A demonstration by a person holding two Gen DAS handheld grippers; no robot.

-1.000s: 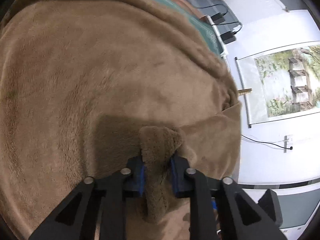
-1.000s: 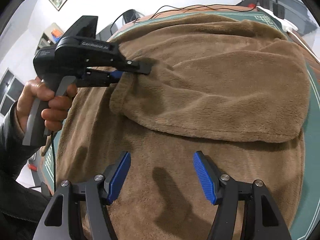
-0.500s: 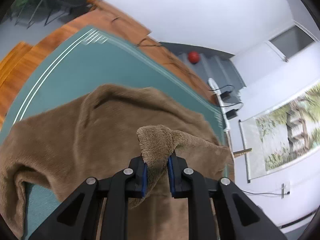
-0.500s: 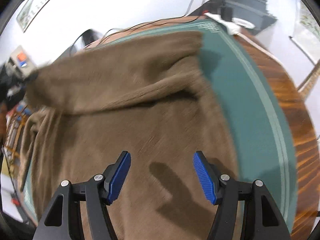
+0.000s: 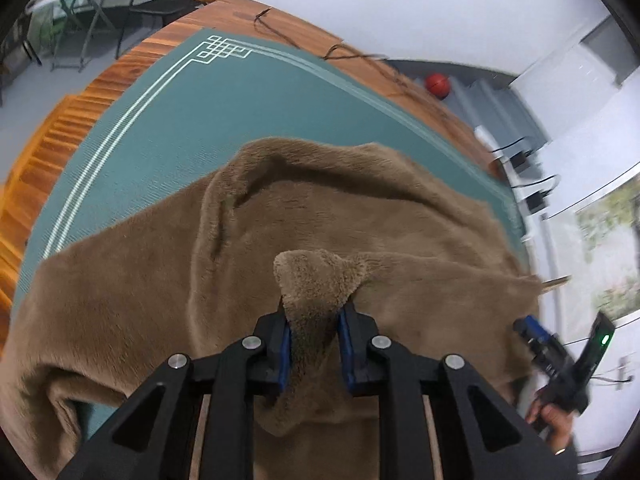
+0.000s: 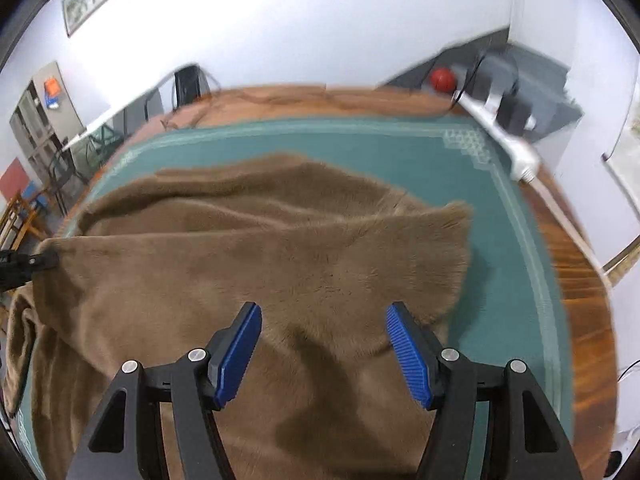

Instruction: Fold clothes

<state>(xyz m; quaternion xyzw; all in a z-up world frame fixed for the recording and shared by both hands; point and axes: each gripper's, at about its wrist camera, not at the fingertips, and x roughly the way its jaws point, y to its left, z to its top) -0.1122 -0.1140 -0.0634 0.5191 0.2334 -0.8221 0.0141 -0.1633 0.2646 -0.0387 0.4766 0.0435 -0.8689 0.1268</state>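
Observation:
A brown fleece garment [image 5: 320, 208] [image 6: 248, 264] lies spread on the green mat [image 5: 168, 120]. My left gripper [image 5: 314, 350] is shut on a bunched corner of it, which sticks up between the blue pads. In the right wrist view that corner is stretched to the far left edge, where the left gripper [image 6: 38, 262] pinches it. My right gripper [image 6: 324, 344] hangs open just above the fleece, nothing between its fingers; it also shows at the lower right of the left wrist view [image 5: 534, 330], held by a hand [image 5: 550, 424].
The mat [image 6: 500, 216] covers a wooden table [image 6: 576, 288]. A white power strip [image 6: 508, 140] with cables lies along the table's far right edge. A red ball [image 5: 438, 85] sits on grey steps beyond. Chairs [image 5: 132, 4] stand past the far corner.
The left gripper has lifted and pulled its corner back across the garment, unfolding the flap. The right gripper has moved toward the garment's right side and stayed open.

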